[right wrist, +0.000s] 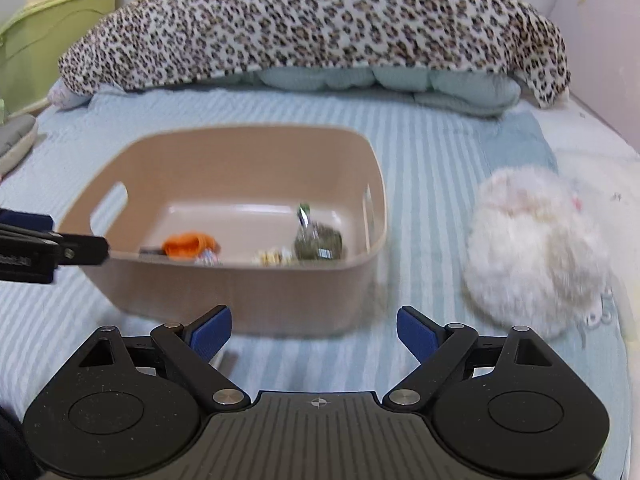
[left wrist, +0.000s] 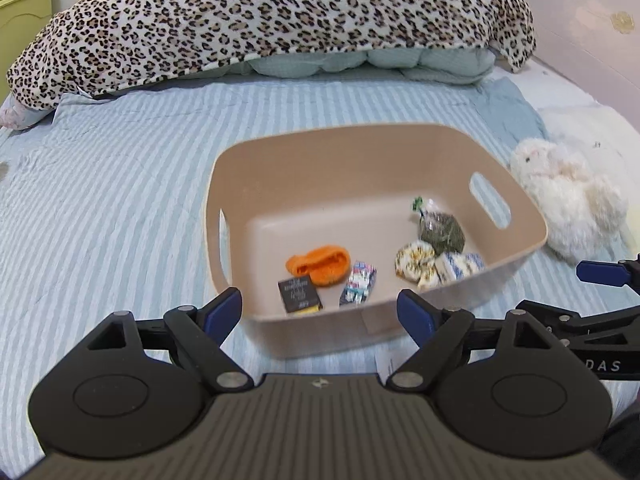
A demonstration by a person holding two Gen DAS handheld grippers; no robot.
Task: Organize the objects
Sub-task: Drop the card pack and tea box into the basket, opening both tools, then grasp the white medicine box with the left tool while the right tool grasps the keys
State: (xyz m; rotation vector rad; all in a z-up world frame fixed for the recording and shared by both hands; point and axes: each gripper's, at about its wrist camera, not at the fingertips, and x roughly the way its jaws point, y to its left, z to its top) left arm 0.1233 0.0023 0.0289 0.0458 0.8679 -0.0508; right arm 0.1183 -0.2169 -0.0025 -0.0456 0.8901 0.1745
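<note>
Beige bin (left wrist: 420,152) sits on striped bedspread (left wrist: 100,200), mid-bed. Inside, on the floor toward its near wall: orange cloth (left wrist: 320,265), black box (left wrist: 299,294) just near-left of it, patterned box (left wrist: 358,283) just right of it. Toward the bin's right side: dark green packet (left wrist: 442,229), with a spotted wrapper (left wrist: 416,263) and a blue-white wrapper (left wrist: 460,266) near it.

White plush (right wrist: 536,252) lies on the bedspread right of the bin, apart from it. Leopard blanket (right wrist: 320,24) heaped at the far end.

Left gripper (left wrist: 320,312): jaws spread wide, nothing between, over the bin's near wall. Right gripper (right wrist: 314,334): jaws likewise spread, empty, near side of the bin, above the bedspread.
</note>
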